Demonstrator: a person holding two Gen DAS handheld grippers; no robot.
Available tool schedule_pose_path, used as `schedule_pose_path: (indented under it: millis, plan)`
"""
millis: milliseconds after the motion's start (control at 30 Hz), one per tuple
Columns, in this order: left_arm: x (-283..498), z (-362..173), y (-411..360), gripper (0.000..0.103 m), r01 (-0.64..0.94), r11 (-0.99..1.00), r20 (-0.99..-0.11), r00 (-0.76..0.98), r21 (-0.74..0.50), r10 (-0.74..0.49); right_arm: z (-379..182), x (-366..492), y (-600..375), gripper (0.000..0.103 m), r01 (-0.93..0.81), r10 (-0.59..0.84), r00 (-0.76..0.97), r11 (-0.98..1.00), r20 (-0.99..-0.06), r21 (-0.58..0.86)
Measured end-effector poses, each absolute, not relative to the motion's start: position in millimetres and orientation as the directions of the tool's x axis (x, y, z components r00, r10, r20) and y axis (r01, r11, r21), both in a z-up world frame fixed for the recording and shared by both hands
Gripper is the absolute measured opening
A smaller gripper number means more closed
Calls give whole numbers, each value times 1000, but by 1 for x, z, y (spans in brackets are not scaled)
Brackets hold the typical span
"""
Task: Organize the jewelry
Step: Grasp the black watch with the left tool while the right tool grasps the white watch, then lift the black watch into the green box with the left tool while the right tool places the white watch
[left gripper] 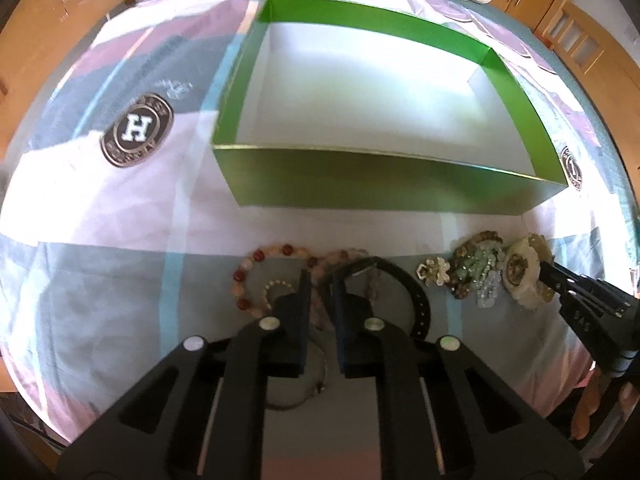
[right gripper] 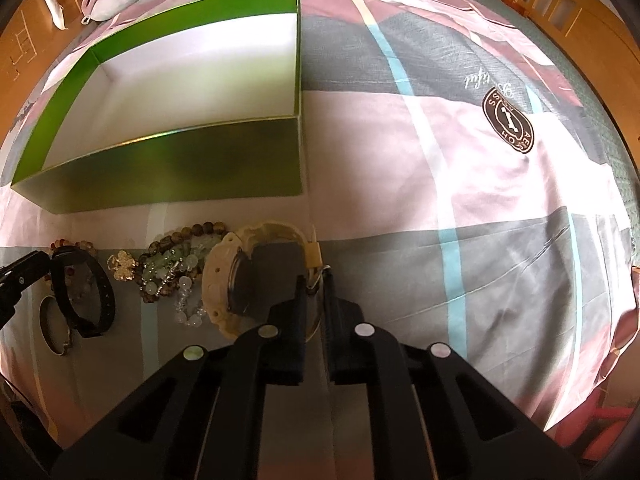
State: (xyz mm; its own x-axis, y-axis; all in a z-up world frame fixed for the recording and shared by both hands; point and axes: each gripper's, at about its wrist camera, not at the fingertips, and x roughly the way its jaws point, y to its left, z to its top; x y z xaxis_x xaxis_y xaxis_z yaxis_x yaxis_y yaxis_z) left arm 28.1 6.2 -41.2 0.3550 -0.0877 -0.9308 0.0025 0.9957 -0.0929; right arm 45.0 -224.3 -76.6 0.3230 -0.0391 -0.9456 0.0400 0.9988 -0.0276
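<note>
Matte black jaws, pale round rivets

Both grippers low (fingers (left gripper: 304,288) nearly closed).

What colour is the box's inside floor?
White, with green walls; the box shows best in the left wrist view.

Jewelry pieces (right gripper: 172,276) beside green box (right gripper: 168,172)
</note>
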Motion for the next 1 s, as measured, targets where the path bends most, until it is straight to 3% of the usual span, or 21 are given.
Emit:
schedule_pose_path:
  millis: [100, 167, 233, 367, 400, 433, 567, 700, 800, 1000]
  plan:
    - [29, -43, 5, 11, 8, 995, -938, 332, -99, -96, -80, 46, -229, 11, 48, -36, 296, 999, -955, -23]
    - [31, -44, 6, 13, 7, 994, -942, 319, -108, -104, -83, 46, -230, 19, 47, -21, 281, 999, -959, -8]
    - [31, -47, 5, 25, 8, 994, -944, 314, -108, -105, -85, 46, -227, 28, 45, -16, 276, 999, -961, -4]
    - [34, -59, -1, 27, 23, 996, -952, 293, -86, -89, -89, 47, -227, 28, 39, -22, 278, 999, -960, -12]
    - [35, -62, -3, 27, 26, 996, -954, 285, -85, -89, -88, 47, -226, 22, 37, -22, 283, 999, -959, -12]
    - [36, -64, -4, 27, 30, 996, -957, 275, -82, -87, -87, 47, -225, 9, 36, -34, 293, 999, -956, -25]
    - [39, -64, -3, 11, 24, 997, -955, 289, -69, -73, -73, 40, -220, 8, 20, 5, 351, 1000, -936, 13]
    - [38, -47, 4, 10, 13, 993, -931, 345, -118, -116, -60, 37, -219, 8, 9, 10, 396, 1000, -918, 14]
    - [33, -27, 7, 2, 22, 991, -901, 416, -131, -128, -49, 38, -218, 8, 3, 26, 408, 1000, -913, 30]
    - [23, 11, 10, 2, 35, 994, -854, 508, -105, -108, -2, 33, -205, 8, -35, 37, 508, 999, -861, 23]
